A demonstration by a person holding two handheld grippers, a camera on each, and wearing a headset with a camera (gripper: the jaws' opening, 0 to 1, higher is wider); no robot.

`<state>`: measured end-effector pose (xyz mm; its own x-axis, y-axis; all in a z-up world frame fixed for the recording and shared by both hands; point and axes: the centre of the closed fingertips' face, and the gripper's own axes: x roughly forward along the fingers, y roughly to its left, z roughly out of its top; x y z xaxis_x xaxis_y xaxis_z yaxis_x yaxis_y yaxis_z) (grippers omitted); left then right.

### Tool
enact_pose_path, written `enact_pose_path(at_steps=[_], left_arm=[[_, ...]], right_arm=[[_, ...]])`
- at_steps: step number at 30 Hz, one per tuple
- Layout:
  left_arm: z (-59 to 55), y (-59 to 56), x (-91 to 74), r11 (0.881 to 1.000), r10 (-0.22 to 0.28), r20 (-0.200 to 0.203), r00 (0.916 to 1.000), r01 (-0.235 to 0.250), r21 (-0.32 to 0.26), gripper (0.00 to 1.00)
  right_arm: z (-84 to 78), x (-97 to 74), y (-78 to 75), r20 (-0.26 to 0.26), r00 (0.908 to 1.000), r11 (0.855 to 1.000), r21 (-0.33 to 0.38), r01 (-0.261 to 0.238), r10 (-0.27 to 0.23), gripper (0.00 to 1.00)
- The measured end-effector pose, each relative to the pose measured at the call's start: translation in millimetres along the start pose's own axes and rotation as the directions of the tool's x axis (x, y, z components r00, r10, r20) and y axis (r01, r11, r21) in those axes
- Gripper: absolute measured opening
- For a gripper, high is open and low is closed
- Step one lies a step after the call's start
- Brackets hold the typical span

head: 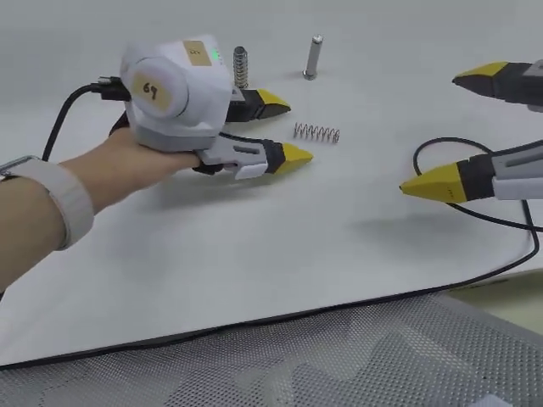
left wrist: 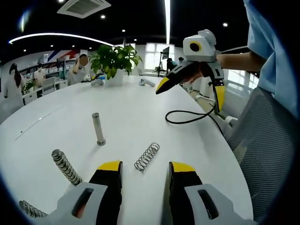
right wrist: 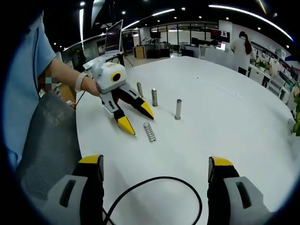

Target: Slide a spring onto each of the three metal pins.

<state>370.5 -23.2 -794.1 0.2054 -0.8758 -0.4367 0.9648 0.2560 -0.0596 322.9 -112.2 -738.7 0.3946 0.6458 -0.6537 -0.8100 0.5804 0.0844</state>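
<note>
Now, left claw (head: pixel 287 129): spread, nothing between its yellow-tipped jaws; it sits low over the desk (head: pixel 212 254), though I cannot tell whether it touches the surface.
Left hand (head: pixel 148 161): wrapped around the white body of the left gripper, with a pale band on the wrist.
Loose spring (head: pixel 316 132): lies flat on its side on the desk, just ahead of the left claw's tips and apart from them. In the left gripper view it lies in line with the gap between the two jaws.
Bare pin (head: pixel 313 58): stands upright on the desk beyond the loose spring, with no spring on it.
Sprung pin (head: pixel 241 66): stands upright behind the left gripper's far jaw, a coil covering its shaft.
Second sprung pin (right wrist: pixel 139 89): in the right gripper view it stands just beside the first sprung pin, on the side away from the bare pin; all three pins stand roughly in a row.
Right claw (head: pixel 428 134): spread wide and empty, held above the desk well to the right of the loose spring, its tips pointing toward the left claw.
Black cable (head: pixel 475 212): loops across the desk under the right claw and trails along the desk's near edge.
</note>
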Motion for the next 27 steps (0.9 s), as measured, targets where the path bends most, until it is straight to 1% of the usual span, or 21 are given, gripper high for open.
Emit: enact_pose_path(at_steps=[1,3,9,13,14,15,19,24,27], left_arm=[[0.4,-0.6,1.8,1.0,0.001,0.002,1.0,-0.001,0.002,0.31],[-2.3,1.2,2.1,1.0,0.0,0.0,1.0,0.0,0.009,0.28],[-1.3,-0.3,6.5,1.0,0.001,-0.001,1.0,-0.001,0.019,0.2],[-2.2,0.2,8.3,1.0,0.0,-0.005,1.0,0.0,0.029,0.17],[-0.4,-0.2,8.9,0.999,-0.001,0.001,1.0,0.001,0.04,0.16],[-0.6,-0.7,8.7,0.999,0.0,-0.002,1.0,0.0,0.035,0.15],[1.6,-0.9,9.4,0.999,0.005,-0.002,1.0,-0.005,0.05,0.1],[2.5,-3.7,8.8,0.998,0.001,-0.009,1.0,0.0,0.067,0.07],[2.5,-5.3,8.7,0.997,-0.003,-0.013,0.9999,0.004,0.072,0.07]], right_arm=[[-1.3,-0.2,-0.1,-0.001,1.0,1.0,0.004,0.0,0.0,0.91],[-3.5,0.0,0.0,-0.003,1.0,1.0,0.007,0.0,0.0,0.91],[-6.5,0.6,0.1,0.0,1.0,1.0,0.022,0.002,-0.002,0.91],[-8.4,-0.1,-0.6,0.003,1.0,0.999,0.036,0.005,-0.005,0.9],[-8.9,-0.4,-0.6,0.004,1.0,0.999,0.04,0.005,-0.005,0.9],[-9.3,-0.5,-0.7,0.005,1.0,0.999,0.042,0.005,-0.005,0.9],[-11.7,-0.7,-1.9,0.003,1.0,0.999,0.048,0.006,-0.006,0.9],[-11.9,0.1,-3.5,0.004,1.0,0.999,0.05,0.003,-0.004,0.89],[-11.6,0.6,-3.9,0.004,1.0,0.999,0.047,0.003,-0.003,0.89]])
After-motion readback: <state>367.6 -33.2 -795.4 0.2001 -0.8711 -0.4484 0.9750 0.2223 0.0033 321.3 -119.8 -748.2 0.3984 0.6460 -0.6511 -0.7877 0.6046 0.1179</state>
